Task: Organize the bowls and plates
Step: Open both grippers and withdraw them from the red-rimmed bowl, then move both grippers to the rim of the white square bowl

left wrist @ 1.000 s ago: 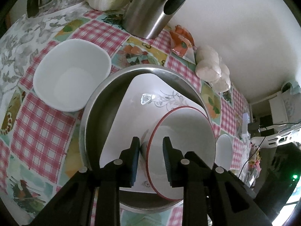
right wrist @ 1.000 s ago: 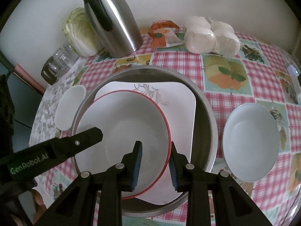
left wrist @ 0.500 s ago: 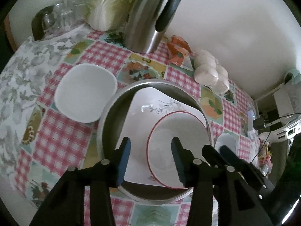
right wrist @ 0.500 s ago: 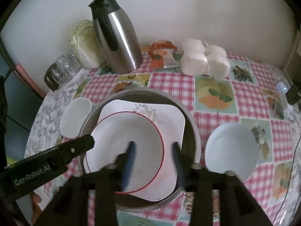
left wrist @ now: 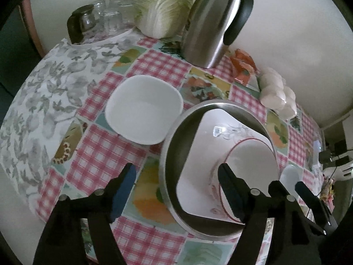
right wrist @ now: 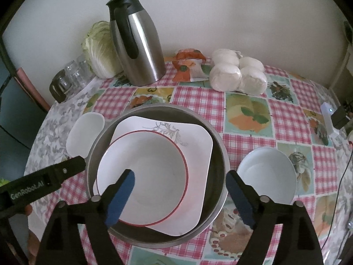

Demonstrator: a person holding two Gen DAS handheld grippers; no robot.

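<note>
Checked pink-and-picture oilcloth [right wrist: 286,119] covers the round table against a plain pale wall, and everything is told from the big brushed-steel basin [right wrist: 218,145] at its middle. Inside the basin lies a square white plate with a grey leaf print [right wrist: 198,141], and nested on that a round white bowl with a thin red rim [right wrist: 154,165], stacked so the pieces sit together. Left of the basin rests a squarish plain white bowl [left wrist: 143,108]; right of it a round pale bowl [right wrist: 267,176], both likely waiting their turn. Behind stand a steel thermos jug [right wrist: 139,50] and a cabbage [right wrist: 99,46]. Both tools have just been opening: the left gripper [left wrist: 176,187] and right gripper [right wrist: 178,187] hang spread above the basin, pinching nothing.
</note>
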